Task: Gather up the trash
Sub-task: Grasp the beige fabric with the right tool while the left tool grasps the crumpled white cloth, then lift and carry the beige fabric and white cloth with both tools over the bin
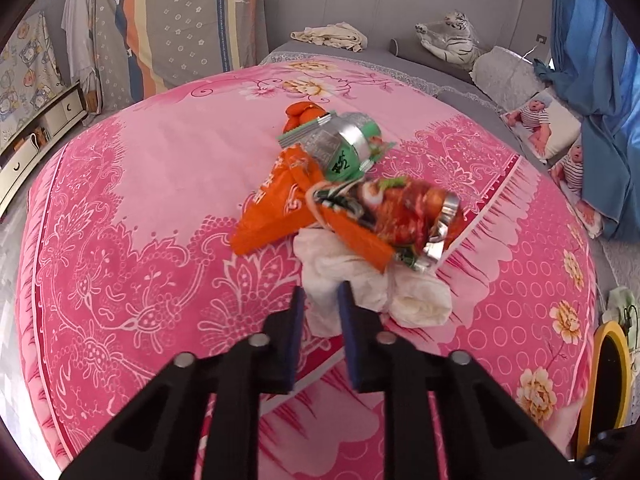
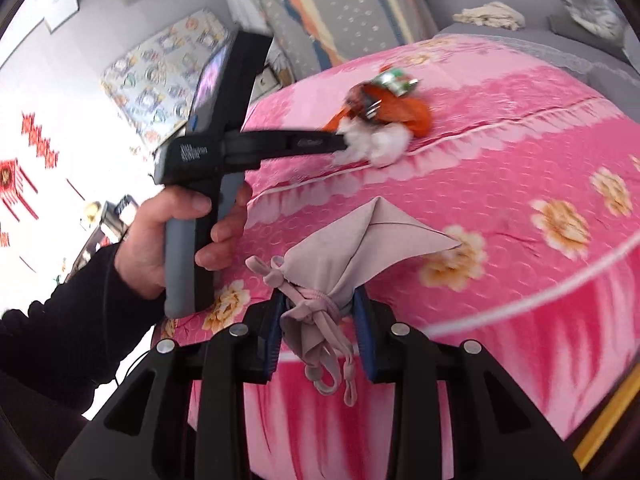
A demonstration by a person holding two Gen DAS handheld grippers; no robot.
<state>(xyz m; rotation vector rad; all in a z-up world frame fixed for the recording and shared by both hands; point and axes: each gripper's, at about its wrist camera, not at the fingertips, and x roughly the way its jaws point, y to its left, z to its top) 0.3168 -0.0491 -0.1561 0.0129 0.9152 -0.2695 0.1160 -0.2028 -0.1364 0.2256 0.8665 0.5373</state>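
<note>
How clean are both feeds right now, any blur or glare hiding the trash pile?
Left wrist view: sharp, evenly lit, fisheye bulges the pink blanket; trash pile reads clearly, left gripper at the white tissue. Right wrist view: motion blur smears the pile and the blanket's flowers, the left side is overexposed; the right gripper pinching the drawstring pouch stays crisp.

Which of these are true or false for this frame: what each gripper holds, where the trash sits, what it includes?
1. The right gripper holds a pale drawstring bag. True.
2. The left gripper grips the orange wrapper. False: its fingers close on the white tissue; the wrapper lies beyond.
3. The trash sits piled on the pink bedspread. True.
4. The drawstring bag lies flat on the bed. False: it is lifted, clamped between the right gripper's fingers.
5. The pile includes a green and silver packet. True.
</note>
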